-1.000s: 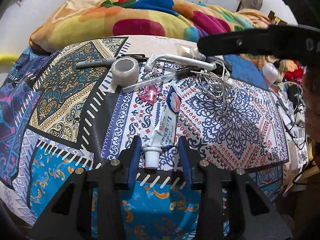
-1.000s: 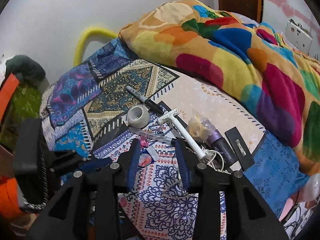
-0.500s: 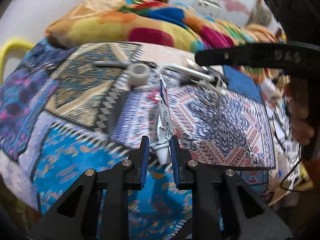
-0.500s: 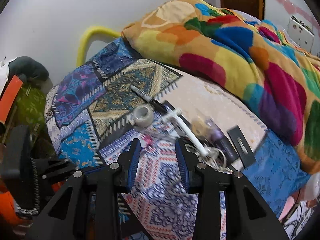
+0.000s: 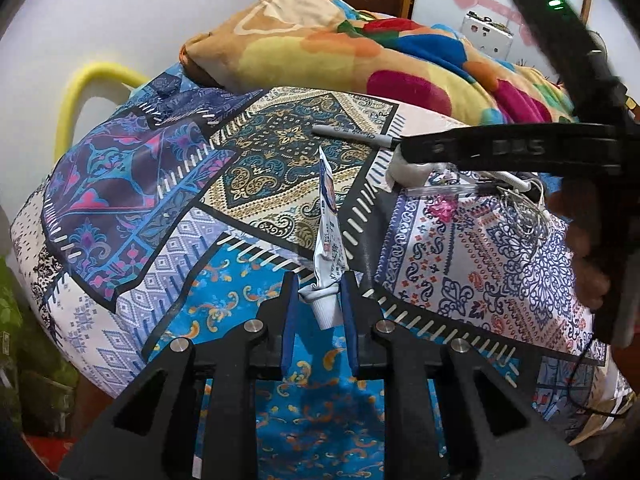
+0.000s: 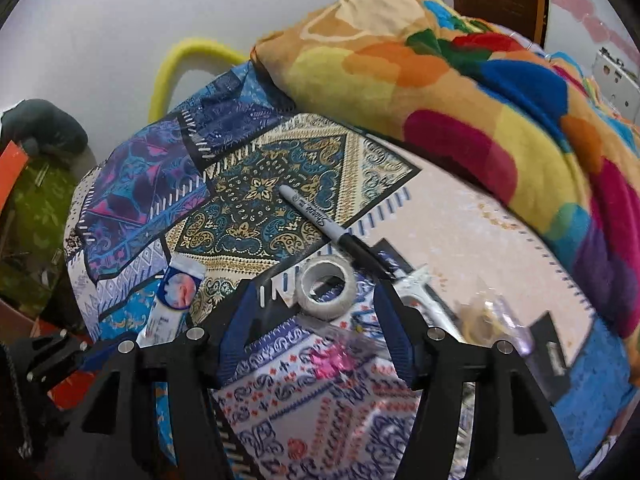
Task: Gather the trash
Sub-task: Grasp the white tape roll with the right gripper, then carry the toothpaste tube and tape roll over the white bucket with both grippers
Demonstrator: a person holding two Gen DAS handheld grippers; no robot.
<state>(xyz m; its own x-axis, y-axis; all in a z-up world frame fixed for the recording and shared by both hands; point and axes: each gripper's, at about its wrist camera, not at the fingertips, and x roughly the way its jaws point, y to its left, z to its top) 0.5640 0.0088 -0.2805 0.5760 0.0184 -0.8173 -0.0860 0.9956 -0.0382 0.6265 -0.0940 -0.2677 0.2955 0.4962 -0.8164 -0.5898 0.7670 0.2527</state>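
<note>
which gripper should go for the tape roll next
Right. The right gripper has nothing between its opening jaws, and the tape roll lies just ahead of them. The left gripper is shut on the toothpaste tube.

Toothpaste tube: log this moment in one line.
left hand-held gripper: shut on toothpaste tube | right hand-held gripper: opening over tape roll | marker: on bedspread

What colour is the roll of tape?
White, a bit see-through. The roll of tape shows best in the right wrist view.
</note>
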